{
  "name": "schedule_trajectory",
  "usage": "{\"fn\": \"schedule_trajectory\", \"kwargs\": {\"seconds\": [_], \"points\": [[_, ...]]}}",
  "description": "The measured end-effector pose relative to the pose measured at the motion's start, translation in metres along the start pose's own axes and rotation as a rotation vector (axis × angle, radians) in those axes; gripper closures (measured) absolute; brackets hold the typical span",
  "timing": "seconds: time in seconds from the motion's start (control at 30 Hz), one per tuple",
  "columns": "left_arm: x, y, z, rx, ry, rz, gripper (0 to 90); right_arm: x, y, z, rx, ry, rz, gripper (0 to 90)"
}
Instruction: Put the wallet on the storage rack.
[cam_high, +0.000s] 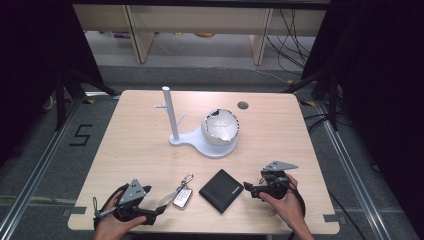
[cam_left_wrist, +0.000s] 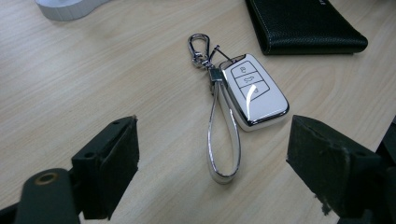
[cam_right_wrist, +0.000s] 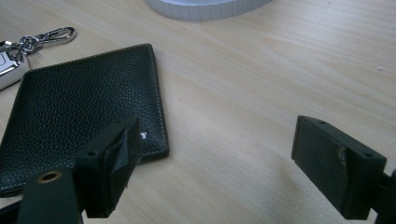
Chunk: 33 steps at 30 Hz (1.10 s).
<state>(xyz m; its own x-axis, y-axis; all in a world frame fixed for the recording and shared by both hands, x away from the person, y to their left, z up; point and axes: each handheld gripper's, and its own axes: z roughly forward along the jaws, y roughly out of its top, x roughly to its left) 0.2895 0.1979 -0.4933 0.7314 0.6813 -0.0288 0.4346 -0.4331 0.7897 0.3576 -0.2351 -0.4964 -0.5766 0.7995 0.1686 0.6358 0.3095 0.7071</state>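
Left tool (cam_left_wrist: 212, 154) jaws wide, straddling the white strap loop (cam_left_wrist: 223, 140) of the key fob (cam_left_wrist: 254, 91) mid-frame on the bench (cam_left_wrist: 70, 84). Drop low, centre on strap, then close. Right tool (cam_right_wrist: 215, 158) also wide, beside the wallet (cam_right_wrist: 79, 107) at left.

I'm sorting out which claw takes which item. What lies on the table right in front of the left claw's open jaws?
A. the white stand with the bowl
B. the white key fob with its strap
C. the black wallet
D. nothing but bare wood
B: in the left gripper view, the key fob and its strap lie between the left claw's spread jaws.
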Motion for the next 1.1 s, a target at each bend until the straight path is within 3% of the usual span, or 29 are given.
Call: {"fn": "schedule_trajectory", "kwargs": {"seconds": [0.03, 0.07, 0.1, 0.13, 0.2, 0.23, 0.37, 0.4, 0.6, 0.63, 0.67, 0.7, 0.77, 0.8, 0.9, 0.93, 1.0, 1.03, 1.1], "points": [[-0.003, 0.000, 0.002, -0.034, 0.001, -0.027, 18.0, 0.000, 0.000, 0.000, -0.009, -0.017, -0.008, 17.8], [-0.002, 0.001, -0.001, -0.005, -0.001, 0.013, 19.5, 0.000, 0.001, 0.000, -0.007, -0.013, -0.008, 18.6], [-0.003, 0.001, 0.000, -0.033, -0.003, 0.000, 21.3, 0.000, 0.001, 0.000, -0.004, -0.014, -0.009, 19.1], [-0.003, 0.002, -0.002, -0.011, -0.003, 0.017, 22.1, 0.000, 0.001, 0.000, -0.005, -0.020, -0.010, 19.1], [-0.008, 0.002, 0.000, -0.038, -0.011, -0.001, 22.3, 0.000, 0.001, -0.001, -0.002, -0.006, -0.012, 19.9], [-0.008, 0.003, -0.001, -0.027, -0.015, 0.017, 22.9, 0.000, 0.001, -0.001, -0.003, -0.002, -0.011, 20.6], [-0.014, 0.005, 0.000, -0.051, -0.035, 0.013, 30.0, 0.000, 0.002, 0.000, -0.017, 0.008, -0.020, 21.6], [-0.018, 0.007, 0.000, -0.039, -0.039, 0.033, 31.3, 0.000, 0.003, -0.001, -0.010, 0.010, -0.015, 22.5], [-0.028, 0.009, 0.005, -0.048, -0.046, 0.087, 53.6, 0.001, 0.005, 0.000, -0.013, 0.022, -0.019, 23.8], [-0.031, 0.011, 0.007, -0.050, -0.057, 0.100, 55.9, 0.001, 0.006, 0.000, -0.020, 0.029, -0.022, 23.8], [-0.033, 0.012, 0.009, -0.068, -0.061, 0.079, 59.4, 0.001, 0.006, 0.001, -0.021, 0.032, -0.026, 23.8], [-0.034, 0.014, 0.009, -0.054, -0.067, 0.099, 63.6, 0.001, 0.007, 0.001, -0.018, 0.027, -0.026, 23.8], [-0.037, 0.015, 0.012, -0.069, -0.073, 0.084, 69.8, 0.002, 0.008, 0.000, -0.019, 0.020, -0.029, 23.8], [-0.043, 0.017, 0.017, -0.070, -0.080, 0.100, 72.2, 0.003, 0.010, 0.001, -0.020, 0.034, -0.031, 24.0], [-0.049, 0.020, 0.023, -0.066, -0.107, 0.124, 76.3, 0.004, 0.012, 0.001, -0.025, 0.059, -0.017, 24.1], [-0.056, 0.024, 0.029, -0.063, -0.125, 0.132, 78.8, 0.008, 0.013, 0.000, -0.012, 0.069, 0.021, 24.1], [-0.061, 0.028, 0.034, -0.050, -0.144, 0.148, 80.7, 0.008, 0.015, 0.000, -0.023, 0.071, 0.008, 23.6], [-0.063, 0.030, 0.038, -0.044, -0.159, 0.139, 81.7, 0.009, 0.015, 0.002, -0.026, 0.095, 0.021, 23.6], [-0.068, 0.034, 0.044, -0.023, -0.165, 0.155, 83.3, 0.008, 0.016, 0.004, -0.026, 0.094, -0.011, 23.6]]}}
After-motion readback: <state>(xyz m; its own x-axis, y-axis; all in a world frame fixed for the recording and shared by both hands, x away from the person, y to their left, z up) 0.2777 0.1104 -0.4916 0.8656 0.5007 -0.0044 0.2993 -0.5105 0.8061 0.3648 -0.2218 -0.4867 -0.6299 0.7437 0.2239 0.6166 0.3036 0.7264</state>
